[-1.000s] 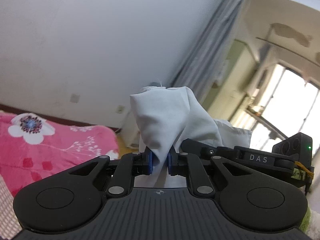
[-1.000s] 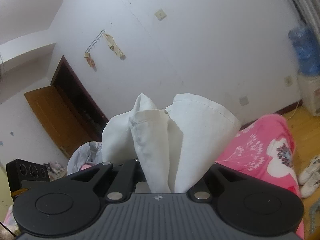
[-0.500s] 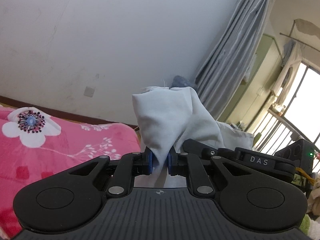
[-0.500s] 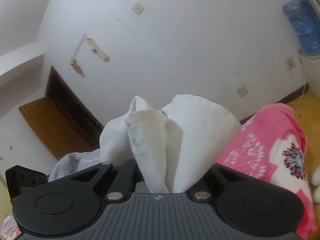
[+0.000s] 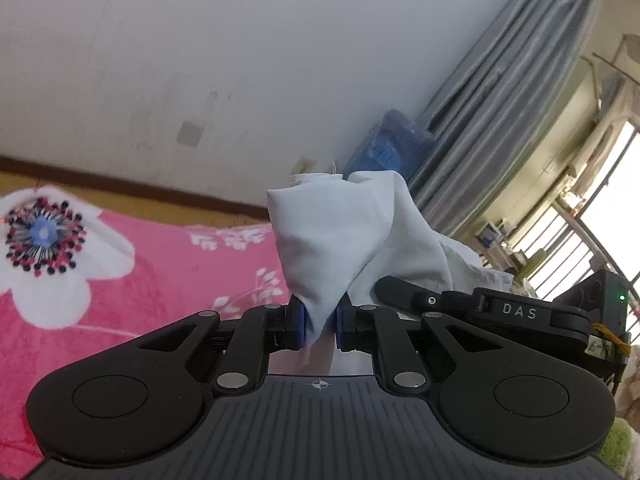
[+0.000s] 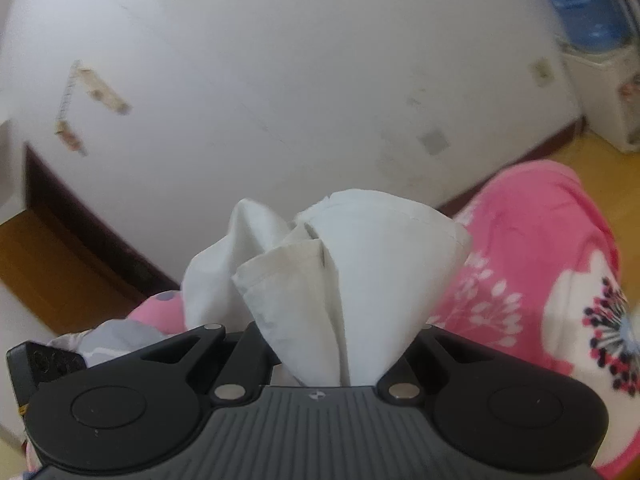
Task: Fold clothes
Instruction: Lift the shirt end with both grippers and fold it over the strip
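A white garment [image 5: 336, 236] bunches up out of my left gripper [image 5: 319, 326], whose blue pads are shut on a pinch of its cloth. The same white garment [image 6: 360, 276] fills the middle of the right wrist view, where my right gripper [image 6: 324, 364] is shut on another bunch of it; the cloth hides those fingertips. The other gripper's black body [image 5: 520, 314] shows at the right of the left wrist view, close beside my left one. Below both lies a pink bedspread [image 5: 132, 280] with white flowers.
The pink bedspread [image 6: 532, 264] spreads to the right in the right wrist view. A white wall [image 5: 200, 60], a blue water bottle [image 5: 390, 148], grey curtains [image 5: 508, 92] and a bright window [image 5: 592, 232] lie beyond. A brown door [image 6: 48, 256] and grey clothing [image 6: 116, 340] sit at left.
Both grippers have come down and forward with the white garment held; the pink bedspread now fills more of each view, and the wall and water bottle have shifted up and closer.
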